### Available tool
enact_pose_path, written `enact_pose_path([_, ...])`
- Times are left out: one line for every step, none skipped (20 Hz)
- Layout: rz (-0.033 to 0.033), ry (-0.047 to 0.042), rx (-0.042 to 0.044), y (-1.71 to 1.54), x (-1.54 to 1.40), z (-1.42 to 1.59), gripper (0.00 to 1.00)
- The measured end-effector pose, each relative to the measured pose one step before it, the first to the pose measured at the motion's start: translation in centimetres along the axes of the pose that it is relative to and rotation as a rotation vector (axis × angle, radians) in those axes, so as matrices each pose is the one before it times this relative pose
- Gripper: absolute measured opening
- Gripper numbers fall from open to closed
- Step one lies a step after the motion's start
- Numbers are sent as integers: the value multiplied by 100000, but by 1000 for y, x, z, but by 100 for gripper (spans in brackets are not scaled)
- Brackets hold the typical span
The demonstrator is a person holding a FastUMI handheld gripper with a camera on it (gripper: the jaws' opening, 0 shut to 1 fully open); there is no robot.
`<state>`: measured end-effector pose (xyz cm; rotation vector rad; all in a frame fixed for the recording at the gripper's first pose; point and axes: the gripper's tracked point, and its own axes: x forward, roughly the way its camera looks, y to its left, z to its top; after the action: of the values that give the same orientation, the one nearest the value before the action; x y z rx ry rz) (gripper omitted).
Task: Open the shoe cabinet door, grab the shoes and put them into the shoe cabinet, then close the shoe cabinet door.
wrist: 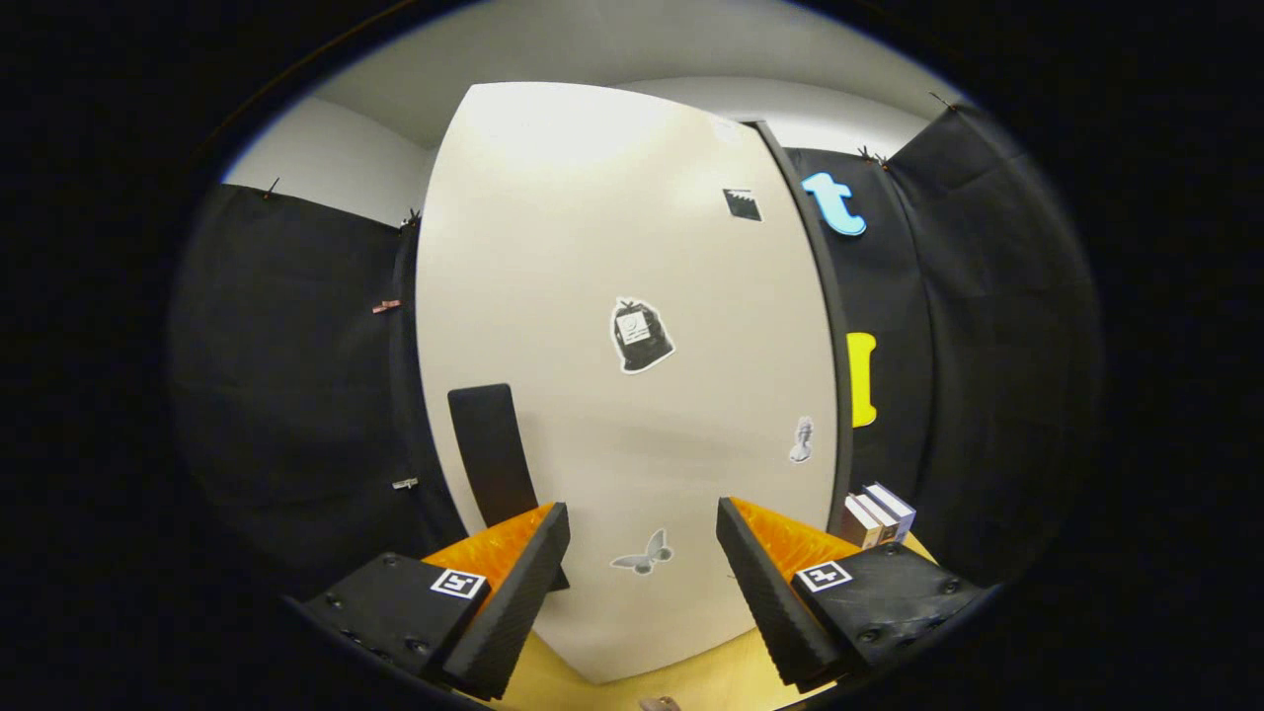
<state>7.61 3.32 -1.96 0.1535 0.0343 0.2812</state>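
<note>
The shoe cabinet door (pixel 612 296) is a tall cream panel with several stickers, standing closed straight ahead of me. A black vertical handle (pixel 491 454) sits on the door's lower left, just beyond my left finger. My gripper (pixel 642 528) is open, with its fingers spread wide, nothing between them, and the door's lower part behind the gap.
Two small boxes or books (pixel 877 513) stand on the wooden floor (pixel 691 681) to the right of the cabinet, just beyond my right finger. Black cloth walls flank the cabinet on both sides.
</note>
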Motion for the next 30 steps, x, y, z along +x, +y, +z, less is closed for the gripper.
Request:
enact_pose_path([417, -212, -665, 923, 692, -156, 98])
enact_pose_path([231, -1103, -498, 757, 489, 193, 98])
enact_pose_path([-60, -721, -455, 1021, -93, -216, 98])
enact_pose_path([-186, -551, -394, 591, 194, 59, 98])
enact_pose_path([-395, -210, -566, 577, 306, 98, 98])
enact_pose_path([-449, -381, -551, 277, 176, 180, 98])
enact_pose_path([-717, -321, -426, 106, 50, 195, 98])
enact_pose_path([-736, -381, -242, 5, -1, 195, 98])
enact_pose_path([-641, -347, -76, -31, -6, 277, 98])
enact_pose_path([-735, -573, -94, -104, -213, 326, 98])
enact_pose_path([-768, -803, -113, -109, -201, 395, 98])
enact_pose_path([-527, -750, -126, -138, -115, 302, 98])
enact_pose_path([-568, -564, -119, -122, 22, 200, 98])
enact_pose_path([-352, -315, -88, -47, -78, 206, 98])
enact_pose_path([-387, 28, -181, 5, -5, 77, 98])
enact_pose_path([-297, 54, -255, -80, -113, 63, 98])
enact_pose_path([-90, 33, -220, -43, 77, 23, 98])
enact_pose_path([-155, -43, -266, 10, 64, 26, 98])
enact_pose_path([23, -60, -271, 65, 2, 11, 98])
enact_pose_path([-42, 138, -349, 39, 4, 23, 98])
enact_pose_path([-47, 53, -276, -98, 135, 27, 98])
enact_pose_path([-126, -97, -159, 45, 96, 68, 98])
enact_pose_path([54, -245, -37, 94, 61, 86, 98])
enact_pose_path([-194, -310, -112, 6, 52, 70, 98])
enact_pose_path([63, -330, -131, 45, 157, 86, 98])
enact_pose_path([11, -250, -225, 60, 110, 113, 98])
enact_pose_path([224, -370, -263, 143, 156, 9, 98])
enact_pose_path([71, -167, -388, 100, 203, -14, 98])
enact_pose_path([-63, 10, -451, 100, 244, -137, 98])
enact_pose_path([0, 11, -414, 32, 156, 22, 98])
